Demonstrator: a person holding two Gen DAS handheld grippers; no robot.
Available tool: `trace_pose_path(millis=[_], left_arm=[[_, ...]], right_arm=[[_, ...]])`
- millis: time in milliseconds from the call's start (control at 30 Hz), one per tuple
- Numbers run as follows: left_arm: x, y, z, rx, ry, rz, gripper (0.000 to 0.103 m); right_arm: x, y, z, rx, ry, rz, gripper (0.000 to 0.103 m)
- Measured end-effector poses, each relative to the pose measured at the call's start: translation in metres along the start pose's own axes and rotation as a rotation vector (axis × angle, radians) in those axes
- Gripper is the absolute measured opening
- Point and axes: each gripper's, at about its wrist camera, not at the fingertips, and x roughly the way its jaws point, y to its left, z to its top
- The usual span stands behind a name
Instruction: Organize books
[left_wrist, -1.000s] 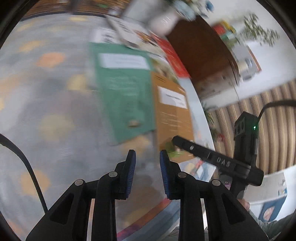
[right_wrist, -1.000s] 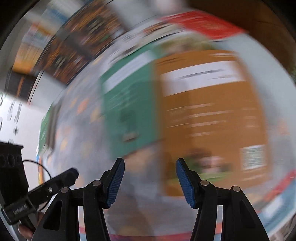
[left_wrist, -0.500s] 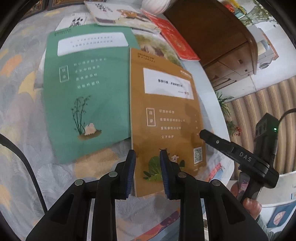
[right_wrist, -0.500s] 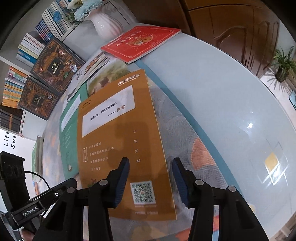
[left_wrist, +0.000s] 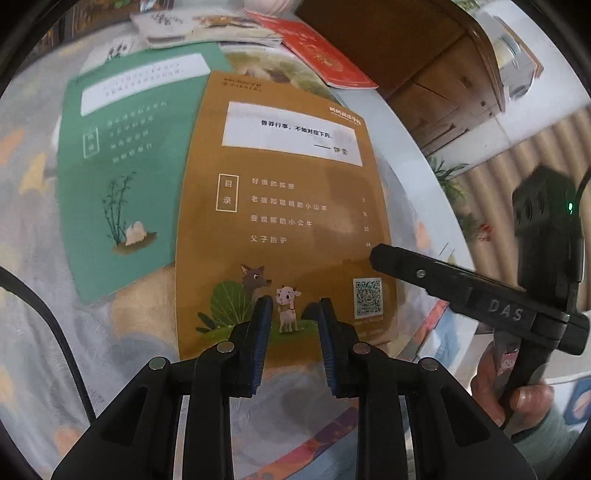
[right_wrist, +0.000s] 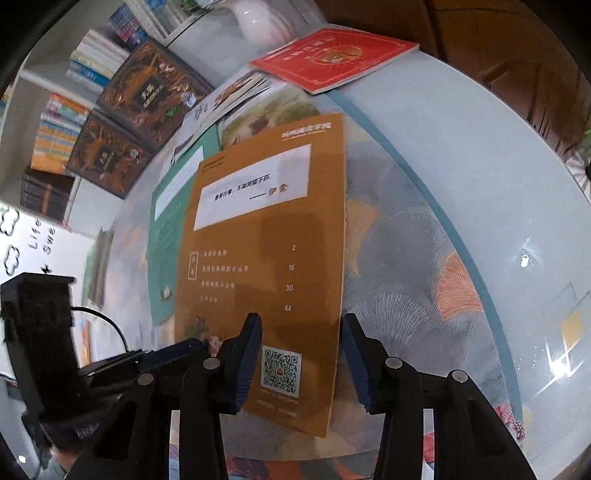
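An orange paperback (left_wrist: 280, 221) (right_wrist: 258, 258) lies flat on the patterned tablecloth, its left edge over a green paperback (left_wrist: 122, 166) (right_wrist: 166, 229). A red book (left_wrist: 325, 62) (right_wrist: 332, 59) lies farther back by the table's rim. My left gripper (left_wrist: 293, 306) hovers over the orange book's near edge, narrowly open with nothing between the pads. My right gripper (right_wrist: 302, 325) hangs over that book's near right corner. Its jaws are closing, the book's right edge shows in the gap below them, and the pads touch nothing.
An open picture book (left_wrist: 207, 26) and a white vase (right_wrist: 258, 22) sit at the back. Two dark hardcovers (right_wrist: 147, 92) lean against a bookshelf. A wooden cabinet (left_wrist: 424, 74) stands beyond the round table's rim (right_wrist: 480, 184). A hand (left_wrist: 517, 395) holds the right gripper's handle.
Both grippers have drawn in toward the orange book, which now fills more of each view. The right jaws have narrowed. The left jaws keep the same gap.
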Motion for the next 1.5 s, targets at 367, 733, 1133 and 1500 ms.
trace_pose_path(millis=[367,733,1133,1500], left_arm=[[-0.014,0.049,0.000,-0.161,-0.065,0.078,0.023],[-0.012,0.050,-0.014,-0.144,-0.061,0.088,0.024],[-0.110,0.130,-0.057,-0.461,-0.353,0.075,0.024],[-0.170,0.223,-0.127,-0.744,-0.452,0.182,0.024]], right_arm=[[0.010,-0.011,0.027,0.056,0.005,0.046,0.047],[-0.016,-0.004,0.032,0.074,0.001,0.202,0.048],[-0.045,0.165,0.053,-0.206,0.036,0.583,0.048],[0.048,0.256,0.003,-0.432,0.221,0.351,0.048]])
